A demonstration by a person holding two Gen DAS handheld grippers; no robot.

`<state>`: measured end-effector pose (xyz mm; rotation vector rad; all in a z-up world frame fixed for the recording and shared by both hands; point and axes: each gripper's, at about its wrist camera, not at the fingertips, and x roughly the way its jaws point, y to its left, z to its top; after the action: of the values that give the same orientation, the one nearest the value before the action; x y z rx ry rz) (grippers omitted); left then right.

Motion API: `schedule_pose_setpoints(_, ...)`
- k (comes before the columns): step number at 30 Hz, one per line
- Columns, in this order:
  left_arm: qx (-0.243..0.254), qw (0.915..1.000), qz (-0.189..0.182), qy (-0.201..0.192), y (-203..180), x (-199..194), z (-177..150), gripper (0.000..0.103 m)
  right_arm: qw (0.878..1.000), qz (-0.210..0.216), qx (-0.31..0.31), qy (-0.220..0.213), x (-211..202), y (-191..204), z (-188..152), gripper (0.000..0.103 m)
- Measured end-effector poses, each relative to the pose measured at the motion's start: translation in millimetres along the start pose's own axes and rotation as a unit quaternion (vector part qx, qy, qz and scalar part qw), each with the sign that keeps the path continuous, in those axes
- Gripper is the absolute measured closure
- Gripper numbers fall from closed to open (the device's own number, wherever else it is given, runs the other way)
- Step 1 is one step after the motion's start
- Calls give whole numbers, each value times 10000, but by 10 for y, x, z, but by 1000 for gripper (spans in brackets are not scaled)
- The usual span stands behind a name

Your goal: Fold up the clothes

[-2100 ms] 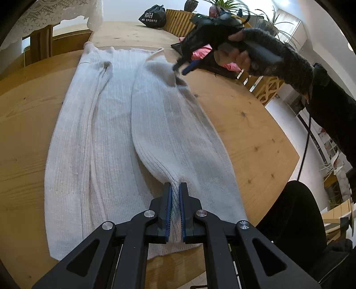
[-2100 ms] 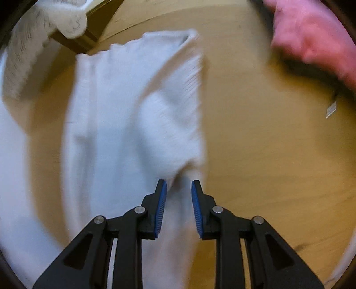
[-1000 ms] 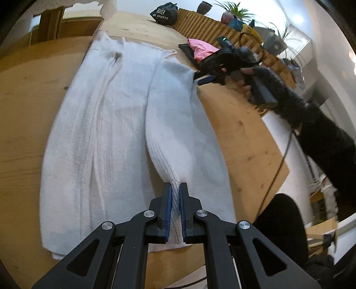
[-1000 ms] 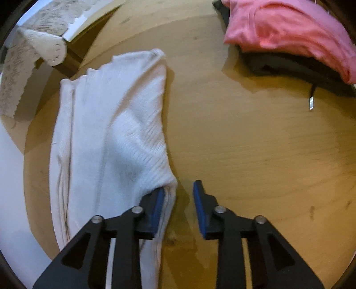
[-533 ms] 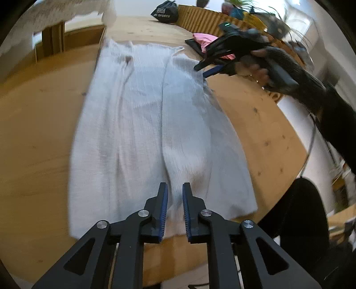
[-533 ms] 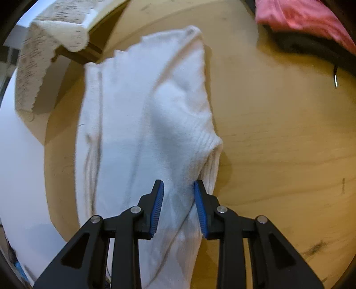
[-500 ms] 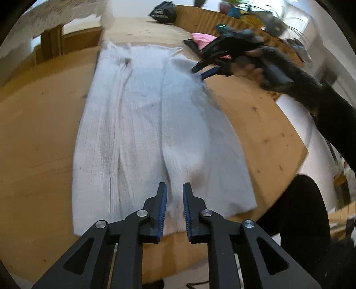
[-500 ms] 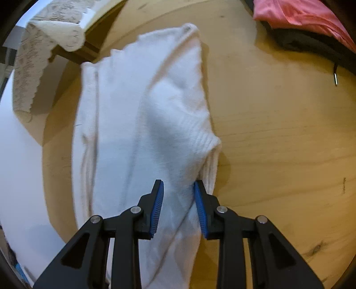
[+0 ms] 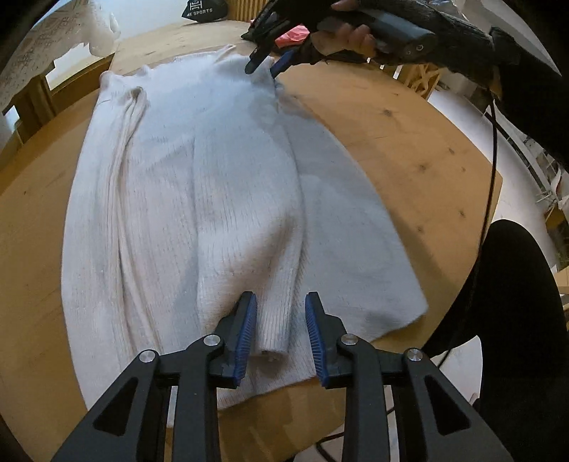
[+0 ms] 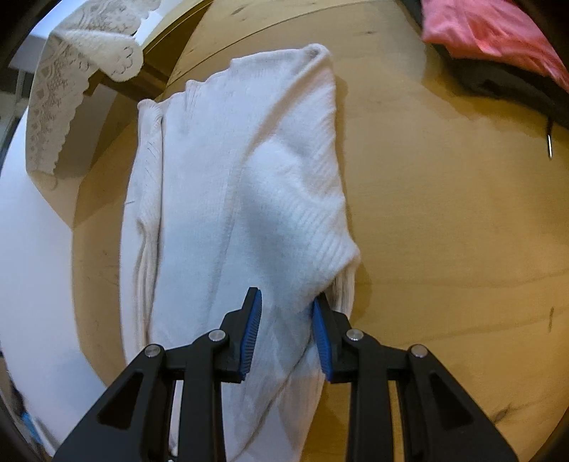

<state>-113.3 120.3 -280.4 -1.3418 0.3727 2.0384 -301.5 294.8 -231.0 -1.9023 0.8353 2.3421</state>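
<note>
Wooden table (image 9: 409, 142), spread claws (image 9: 281, 334) over sweater (image 9: 213, 177).

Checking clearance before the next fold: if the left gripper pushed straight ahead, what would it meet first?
The left gripper, open, would likely first meet the folded sleeve cuff of the white ribbed knit sweater between its fingers.

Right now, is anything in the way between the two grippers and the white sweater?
Nothing visible is. The left gripper is open right over the white sweater's folded sleeve cuff, and the right gripper is open over the sweater's shoulder end. The pink garment lies apart on the wooden table.
</note>
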Motion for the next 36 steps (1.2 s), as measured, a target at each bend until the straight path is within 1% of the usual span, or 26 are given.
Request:
schedule_pose_setpoints(1, 61, 10000, 19, -8, 0, 3, -4, 87, 10000, 7, -8, 4, 18, 16, 17, 75)
schedule_pose_setpoints(2, 95, 10000, 11, -4, 10, 0, -2, 97, 10000, 24, -12, 10, 38, 32, 36, 76)
schedule_pose_setpoints(3, 59, 9999, -95, 22, 39, -15, 12, 99, 10000, 32, -29, -13, 25, 34, 41, 79)
schedule_pose_setpoints(4, -27, 9996, -265, 28, 60, -50, 29, 100, 10000, 38, -48, -39, 9, 34, 45, 88)
schedule_pose_setpoints(5, -100, 9992, -378, -8, 62, -102, 44, 100, 9999, 44, -66, -65, -7, 35, 49, 91)
schedule_pose_setpoints(8, -229, 9969, -719, -209, 57, -317, 92, 100, 9999, 44, -101, -71, -91, 22, 69, 92)
schedule_pose_setpoints(10, -191, 9947, -954, -331, -37, -435, 127, 100, 9999, -10, -147, -79, -168, -5, 69, 92)
schedule_pose_setpoints(14, 273, 9943, -983, -294, -350, -396, 134, 100, 9995, -154, -237, -162, -326, -54, 91, 93)
schedule_pose_setpoints(16, 505, 9934, -997, -275, -507, -376, 138, 100, 9995, -156, -219, -188, -327, -92, 109, 93)
schedule_pose_setpoints(18, 729, 9922, -990, -212, -644, -322, 131, 100, 9994, -250, -227, -60, -247, -151, 92, 93)
schedule_pose_setpoints(19, 826, 9920, -948, -100, -675, -233, 108, 99, 9993, -306, -213, -8, -197, -182, 77, 93)
schedule_pose_setpoints(20, 858, 9918, -950, -17, -693, -180, 91, 98, 9991, -362, -194, 42, -145, -214, 61, 93)
schedule_pose_setpoints(21, 801, 9916, -1012, 26, -692, -175, 82, 98, 9994, -317, -142, 43, -135, -244, 56, 93)
schedule_pose_setpoints(22, 745, 9914, -1073, 70, -692, -171, 73, 97, 9996, -261, -85, 38, -130, -274, 51, 93)
schedule_pose_setpoints(23, 683, 9910, -1146, 65, -677, -203, 66, 89, 9998, -205, -28, 33, -126, -304, 47, 93)
schedule_pose_setpoints(24, 615, 9904, -1234, -9, -643, -284, 61, 78, 9998, -205, -22, 45, -125, -313, 51, 93)
schedule_pose_setpoints(25, 547, 9897, -1322, -82, -609, -365, 56, 70, 9998, -211, -22, 59, -126, -320, 57, 93)
schedule_pose_setpoints(26, 421, 9898, -1353, -144, -551, -423, 51, 58, 9997, -225, -37, 68, -127, -317, 62, 92)
schedule_pose_setpoints(27, 218, 9910, -1308, -191, -458, -450, 45, 56, 9996, -250, -58, 74, -127, -305, 68, 92)
schedule_pose_setpoints(29, -201, 9921, -1218, -233, -281, -462, 41, 57, 9996, -259, -69, 71, -130, -283, 71, 92)
schedule_pose_setpoints(30, -432, 9920, -1174, -158, -211, -389, 56, 59, 9996, -270, -93, 72, -125, -265, 65, 92)
schedule_pose_setpoints(31, -580, 9920, -1114, -81, -168, -309, 76, 59, 9995, -282, -119, 73, -119, -247, 60, 92)
schedule_pose_setpoints(33, -629, 9931, -989, 70, -189, -126, 136, 64, 9993, -320, -179, 78, -112, -216, 49, 92)
schedule_pose_setpoints(36, -516, 9935, -1003, 169, -345, 91, 227, 64, 9992, -332, -203, 91, -107, -209, 57, 92)
